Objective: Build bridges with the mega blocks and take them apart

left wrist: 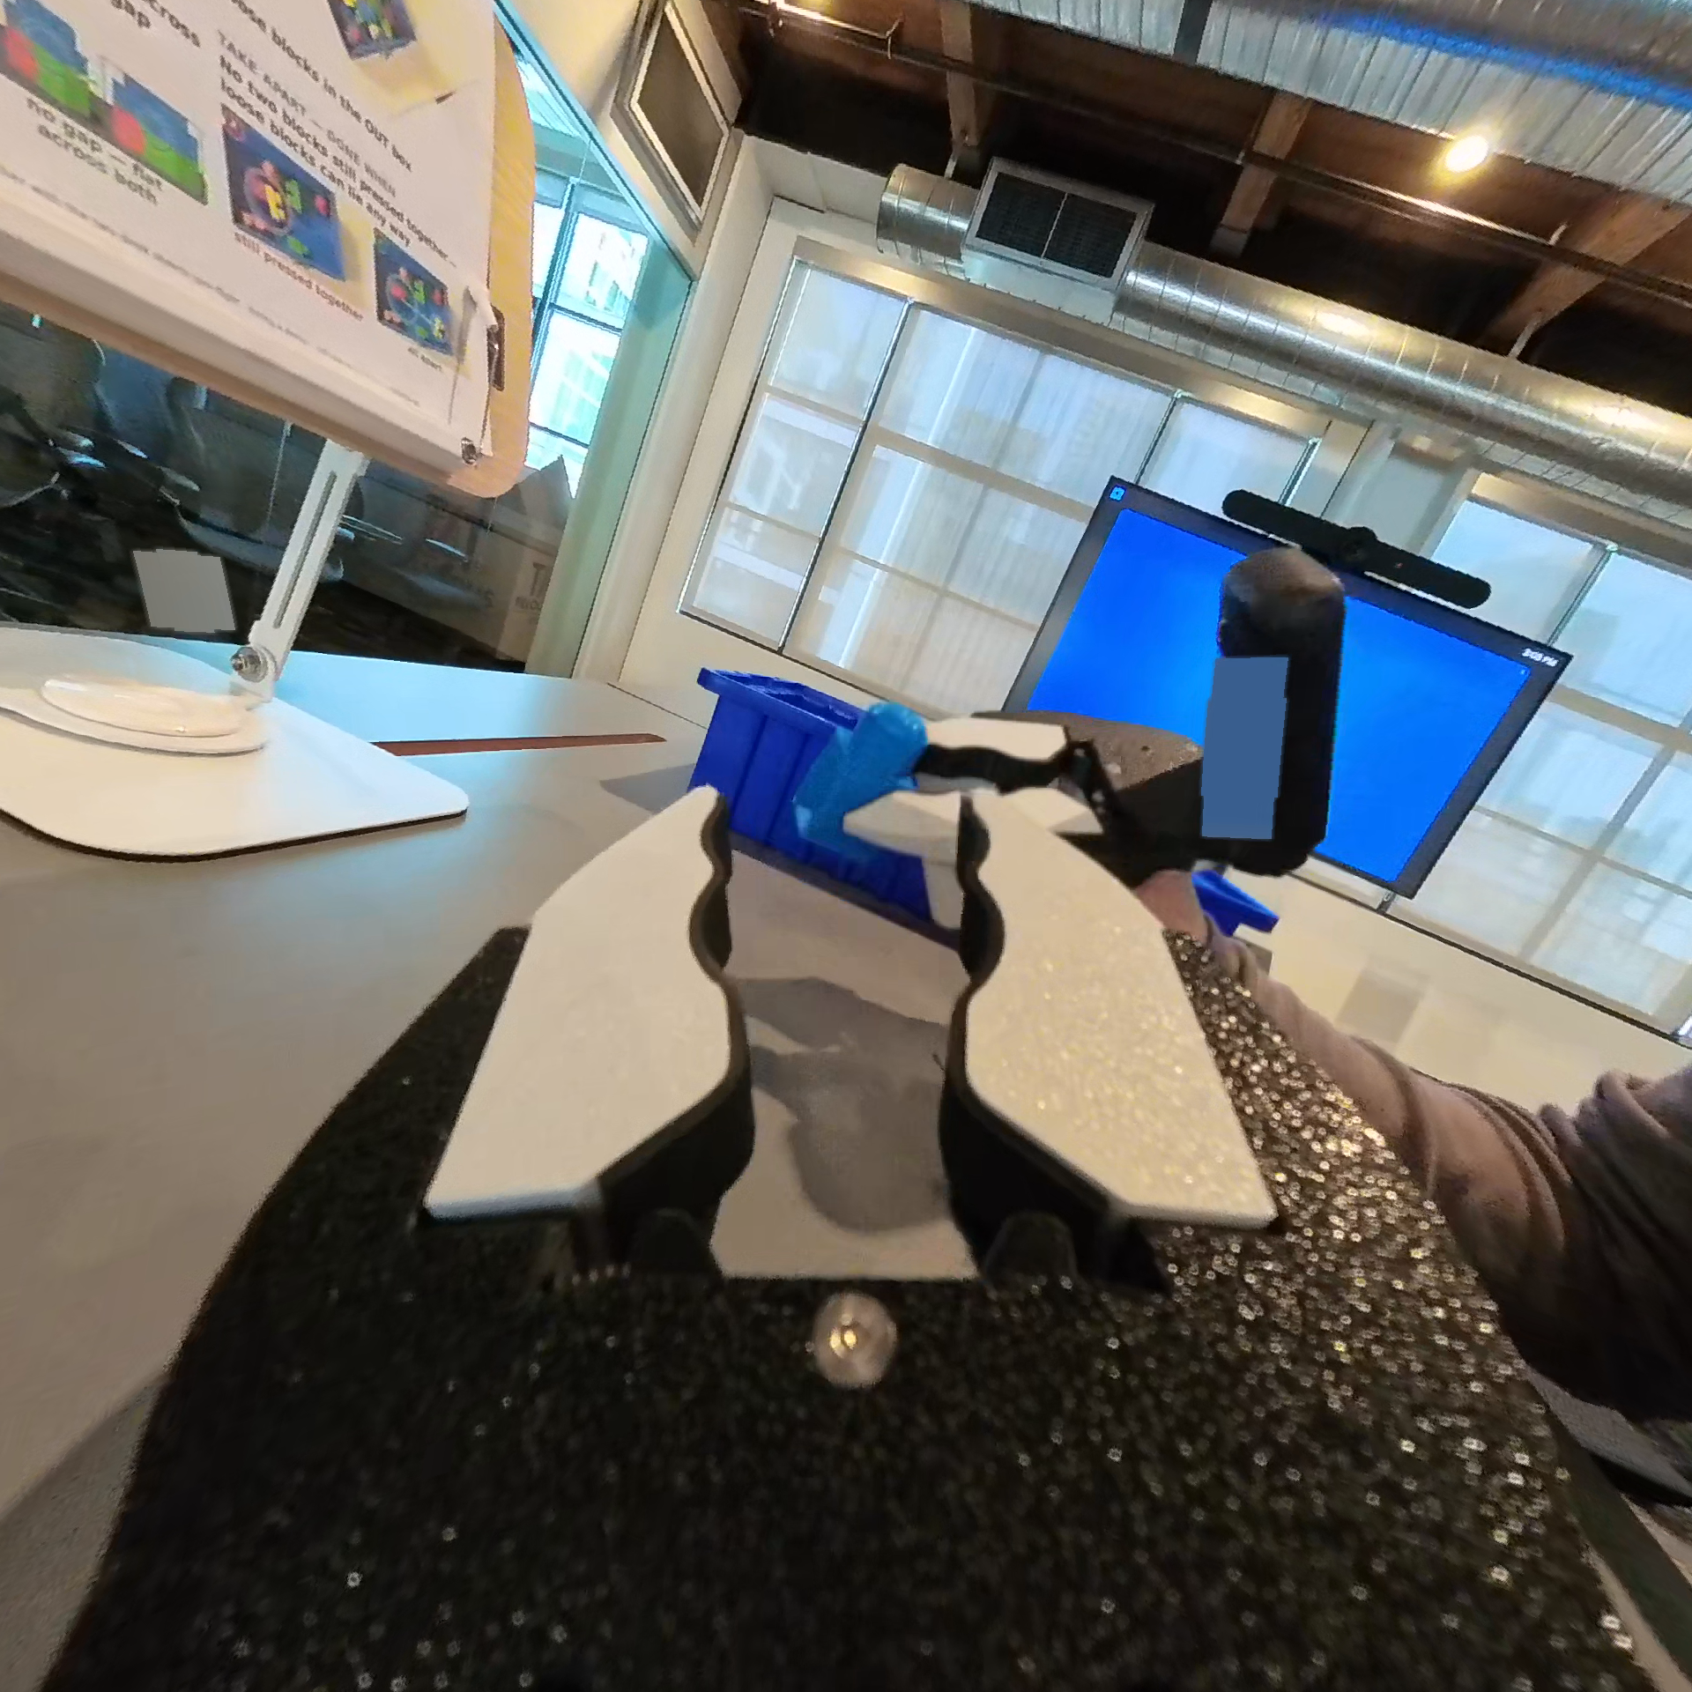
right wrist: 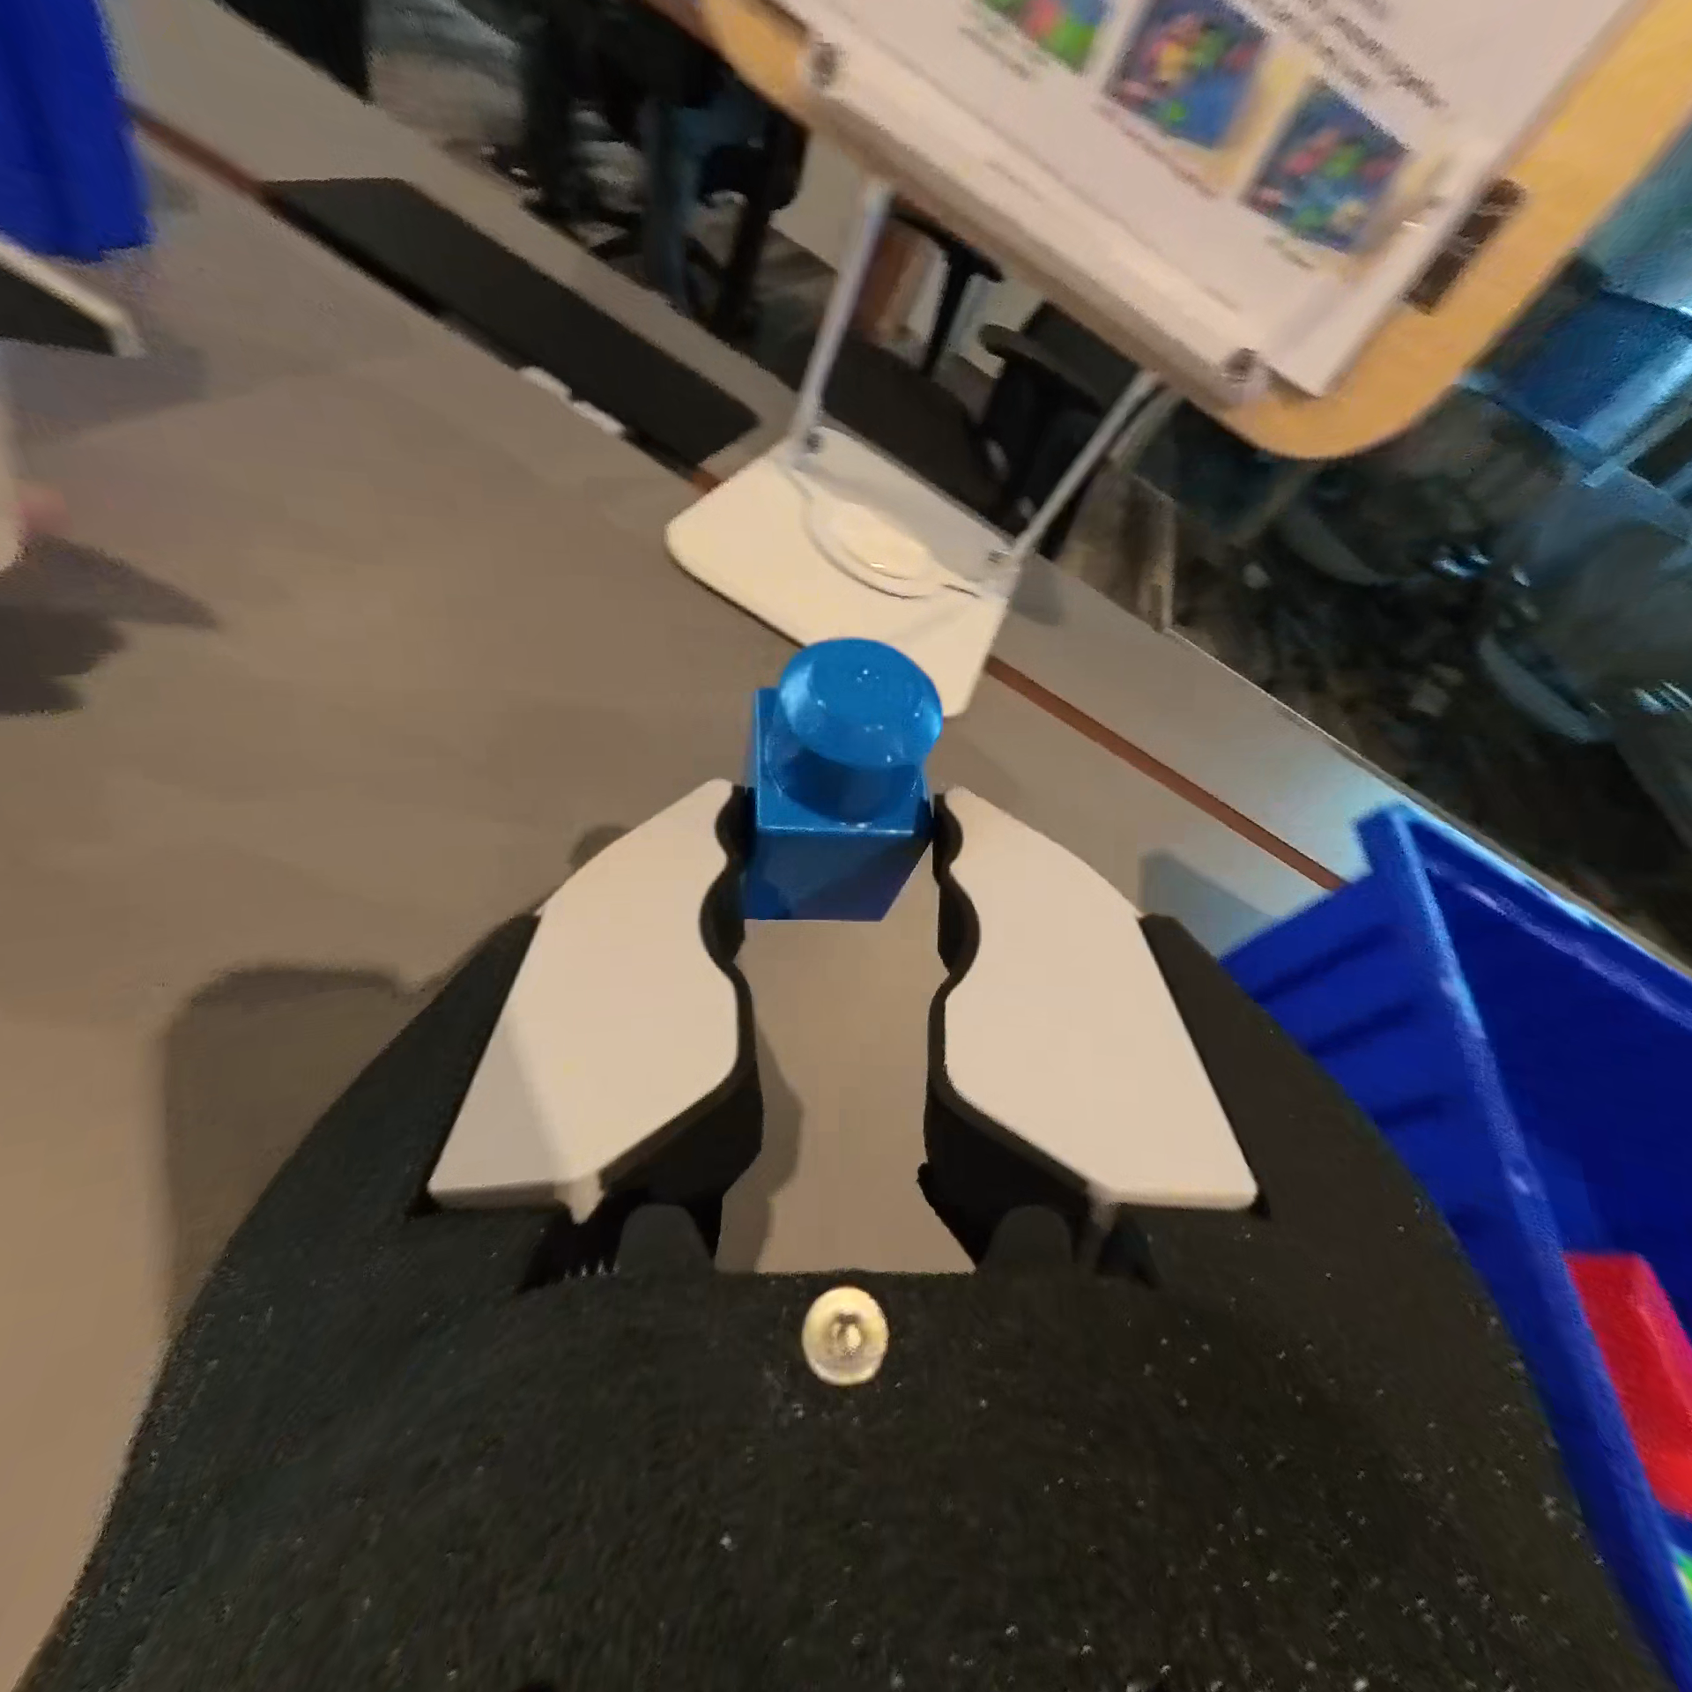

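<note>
The grey table lies bare under both grippers, with a blue bin just right of the right gripper and a white stand carrying an instruction board ahead of it. That gripper is clamped on a single-stud blue block at its fingertips, stud upward, probably so it can be pressed onto another. The left gripper hangs apart and empty, nothing between it and the block.

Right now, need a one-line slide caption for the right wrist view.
Right gripper pinches a single-stud blue block above the grey table, blue bin at right.
</note>
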{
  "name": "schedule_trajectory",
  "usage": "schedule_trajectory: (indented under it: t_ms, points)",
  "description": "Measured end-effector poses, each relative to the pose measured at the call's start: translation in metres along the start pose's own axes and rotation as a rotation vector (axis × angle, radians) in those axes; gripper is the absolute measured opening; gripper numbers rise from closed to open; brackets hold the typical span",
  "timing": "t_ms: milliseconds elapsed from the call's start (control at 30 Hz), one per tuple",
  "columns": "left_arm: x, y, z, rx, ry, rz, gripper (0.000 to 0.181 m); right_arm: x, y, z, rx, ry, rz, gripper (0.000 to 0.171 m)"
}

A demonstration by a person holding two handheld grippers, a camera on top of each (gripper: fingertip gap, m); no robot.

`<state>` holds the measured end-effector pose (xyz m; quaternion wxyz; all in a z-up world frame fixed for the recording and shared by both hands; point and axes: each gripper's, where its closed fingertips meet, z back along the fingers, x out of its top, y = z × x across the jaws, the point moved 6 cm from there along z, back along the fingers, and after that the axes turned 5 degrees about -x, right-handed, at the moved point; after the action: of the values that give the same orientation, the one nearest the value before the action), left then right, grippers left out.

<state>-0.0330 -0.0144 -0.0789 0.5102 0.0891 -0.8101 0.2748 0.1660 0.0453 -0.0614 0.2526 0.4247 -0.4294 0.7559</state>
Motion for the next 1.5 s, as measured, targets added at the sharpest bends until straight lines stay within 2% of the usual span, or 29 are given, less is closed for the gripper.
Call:
schedule_trajectory:
  t_ms: [400,667,1200,1500]
  points:
    - [0.0,0.0,0.0,-0.015,-0.003,0.016,0.046,-0.009,-0.098,0.047,-0.356,0.047,-0.085,0.038]
    - [0.0,0.0,0.0,-0.019,-0.005,0.022,0.046,-0.03,-0.146,0.084,-0.574,0.125,-0.141,0.038]
    - [0.0,0.0,0.0,-0.026,-0.004,0.035,0.046,-0.051,-0.167,0.1,-0.641,0.194,-0.246,0.038]
    - [0.0,0.0,0.0,-0.03,-0.004,0.041,0.046,-0.064,-0.172,0.102,-0.716,0.361,-0.202,0.038]
